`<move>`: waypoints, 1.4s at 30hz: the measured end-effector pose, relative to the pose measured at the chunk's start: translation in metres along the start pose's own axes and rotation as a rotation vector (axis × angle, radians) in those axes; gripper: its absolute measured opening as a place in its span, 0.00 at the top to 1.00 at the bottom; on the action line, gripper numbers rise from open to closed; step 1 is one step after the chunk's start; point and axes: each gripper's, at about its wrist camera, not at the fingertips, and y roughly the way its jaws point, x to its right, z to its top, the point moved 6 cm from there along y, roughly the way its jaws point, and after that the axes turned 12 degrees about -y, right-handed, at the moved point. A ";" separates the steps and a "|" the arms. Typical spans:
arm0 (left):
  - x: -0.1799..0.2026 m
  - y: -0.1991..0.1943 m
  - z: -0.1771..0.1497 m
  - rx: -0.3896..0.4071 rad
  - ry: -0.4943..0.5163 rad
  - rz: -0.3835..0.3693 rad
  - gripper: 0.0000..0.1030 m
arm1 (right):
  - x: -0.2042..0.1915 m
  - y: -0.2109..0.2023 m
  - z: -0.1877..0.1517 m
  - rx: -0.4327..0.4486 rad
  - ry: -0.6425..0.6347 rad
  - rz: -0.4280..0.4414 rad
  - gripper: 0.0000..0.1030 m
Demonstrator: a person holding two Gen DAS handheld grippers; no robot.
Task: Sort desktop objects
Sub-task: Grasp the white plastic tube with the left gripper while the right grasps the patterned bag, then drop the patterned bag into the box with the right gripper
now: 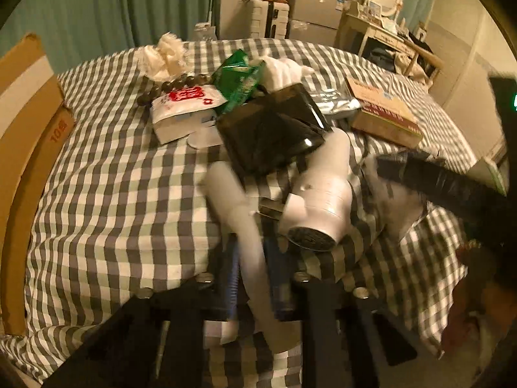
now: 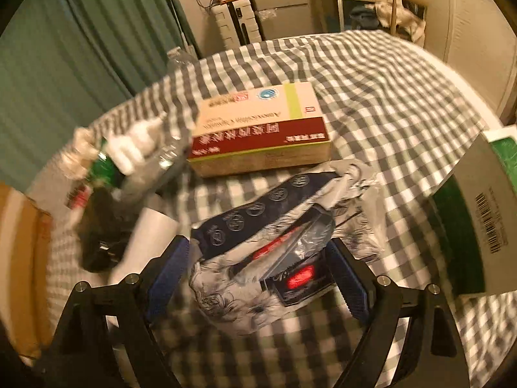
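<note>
In the left wrist view my left gripper point(image 1: 252, 287) is shut on the white handle of a hair dryer point(image 1: 320, 194), held over the checked cloth point(image 1: 113, 194). Beyond it lie a dark pouch point(image 1: 271, 129), a green packet point(image 1: 239, 80), a white tissue pack point(image 1: 184, 110), dark beads point(image 1: 174, 85) and crumpled white paper point(image 1: 164, 55). In the right wrist view my right gripper point(image 2: 258, 278) is open, its jaws either side of a floral pouch point(image 2: 245, 294) with dark packets point(image 2: 300, 274) spilling from it. A red and cream box point(image 2: 261, 129) lies beyond.
Cardboard boxes point(image 1: 26, 129) stand at the left edge of the cloth. A green and grey box point(image 2: 481, 213) stands at the right in the right wrist view. A silver foil bag point(image 1: 336, 103) lies by the red box point(image 1: 384, 113). Curtains, a suitcase and a dresser stand behind.
</note>
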 end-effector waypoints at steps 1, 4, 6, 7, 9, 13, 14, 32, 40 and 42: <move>-0.004 -0.002 0.000 -0.002 -0.013 -0.003 0.89 | 0.000 0.001 -0.002 -0.013 -0.014 0.000 0.19; -0.011 -0.012 -0.001 0.004 -0.030 -0.013 0.90 | 0.001 -0.002 -0.009 -0.022 -0.041 -0.001 0.34; -0.015 -0.023 -0.003 0.009 -0.018 -0.026 0.90 | -0.003 -0.009 -0.013 -0.012 -0.053 0.026 0.55; -0.018 -0.028 -0.002 0.015 -0.016 -0.030 0.90 | -0.005 -0.015 -0.015 -0.006 -0.061 0.036 0.67; -0.025 -0.041 -0.002 0.021 -0.020 -0.043 0.90 | -0.012 -0.028 -0.022 0.008 -0.084 0.033 0.75; -0.046 -0.063 0.010 0.044 -0.050 -0.055 0.90 | -0.022 -0.057 -0.031 0.041 -0.074 0.094 0.80; -0.049 -0.068 0.015 0.053 -0.067 -0.066 0.90 | -0.026 -0.069 -0.033 0.064 -0.073 0.096 0.80; -0.146 -0.229 0.095 0.330 -0.108 -0.105 0.90 | -0.206 -0.228 0.001 0.309 -0.314 0.395 0.80; -0.244 -0.229 0.121 0.336 -0.198 0.032 0.90 | -0.353 -0.243 0.035 0.313 -0.514 0.551 0.79; -0.263 -0.216 0.119 0.310 -0.225 0.038 0.90 | -0.373 -0.233 0.038 0.293 -0.528 0.567 0.79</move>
